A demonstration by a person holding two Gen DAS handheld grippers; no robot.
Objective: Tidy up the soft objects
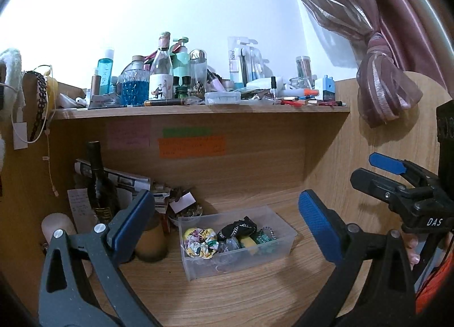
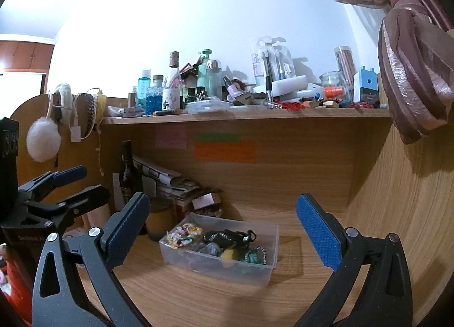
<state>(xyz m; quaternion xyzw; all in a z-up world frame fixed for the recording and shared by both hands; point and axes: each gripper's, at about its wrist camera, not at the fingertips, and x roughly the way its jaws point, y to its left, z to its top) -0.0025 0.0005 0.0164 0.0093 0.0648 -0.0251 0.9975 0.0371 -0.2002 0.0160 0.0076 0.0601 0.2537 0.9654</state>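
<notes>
Both my grippers hang empty above the desk. Left view: my left gripper (image 1: 227, 227) gapes wide over the clear bin (image 1: 198, 270), scrunchies (image 1: 200, 242) heaped inside. Right view: my right gripper (image 2: 224, 230) is equally spread, the bin (image 2: 264, 271) just ahead. Sorting seems nearly finished; next I'd seek stray soft items.

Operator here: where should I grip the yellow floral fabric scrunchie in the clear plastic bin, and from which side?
Probably pinch the yellow floral fabric scrunchie across its puffy ring, coming from above: the walls of the clear plastic bin block side approaches. It lies at the bin's left end, so the open left gripper looks better placed.
</notes>
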